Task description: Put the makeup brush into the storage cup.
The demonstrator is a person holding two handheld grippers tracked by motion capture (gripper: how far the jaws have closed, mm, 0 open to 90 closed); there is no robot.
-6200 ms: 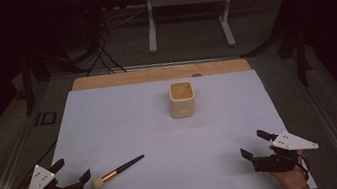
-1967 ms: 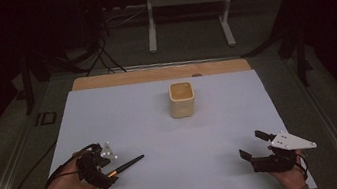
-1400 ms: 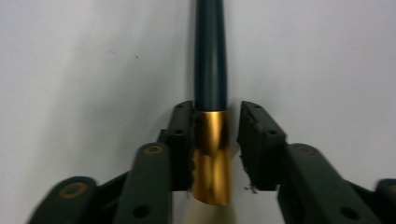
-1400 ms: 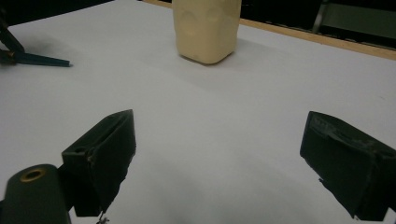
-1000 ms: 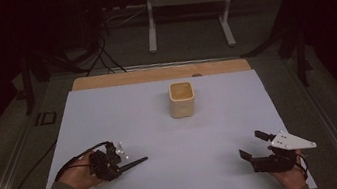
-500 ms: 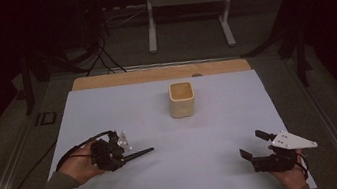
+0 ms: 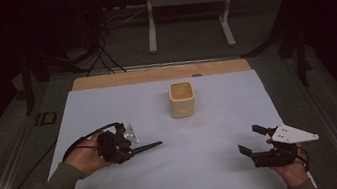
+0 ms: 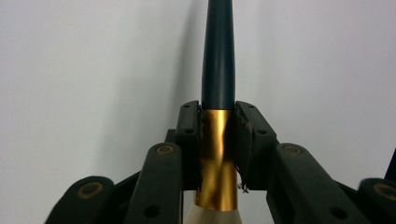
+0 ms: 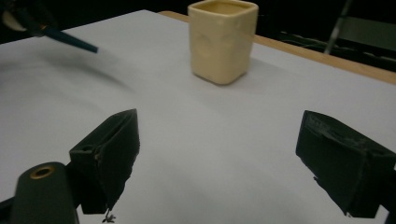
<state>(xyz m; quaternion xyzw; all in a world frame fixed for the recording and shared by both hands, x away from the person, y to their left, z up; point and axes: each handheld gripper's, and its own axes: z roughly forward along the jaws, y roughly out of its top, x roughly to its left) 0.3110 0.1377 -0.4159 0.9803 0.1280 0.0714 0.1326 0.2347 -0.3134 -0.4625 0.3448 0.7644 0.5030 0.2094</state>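
We are holding a makeup brush (image 8: 218, 74) in the left hand-held gripper (image 7: 120, 147), whose jaws are clamped on the gold metal collar (image 8: 215, 154) of the brush, just ahead of the pale bristles (image 8: 212, 217) that are sitting back between the linkages. The dark tapered handle is pointing straight out beyond the jaw tips, over the white surface (image 7: 210, 118); in the high view it is sticking out to the right of the gripper and looking clear of the sheet. The right hand-held gripper (image 7: 253, 141) is resting low at the near right edge, with its jaws standing wide apart and nothing between them.

We are judging the brush to be light and stiff along its handle, so weight is not the worry. The collar is smooth, glossy metal and round, so it may be slipping or rolling between flat pads if we are squeezing too gently. Still, it is the firmest place to take hold: the bristles are soft and would be crushing or splaying, and the handle is tapering, which would be letting it slide out.

The cream square cup (image 7: 182, 99) is standing upright well beyond the left gripper, ahead and to the right of the handle's tip. With the grip so near the bristle end, the long handle may be swinging as we are turning the wrist.
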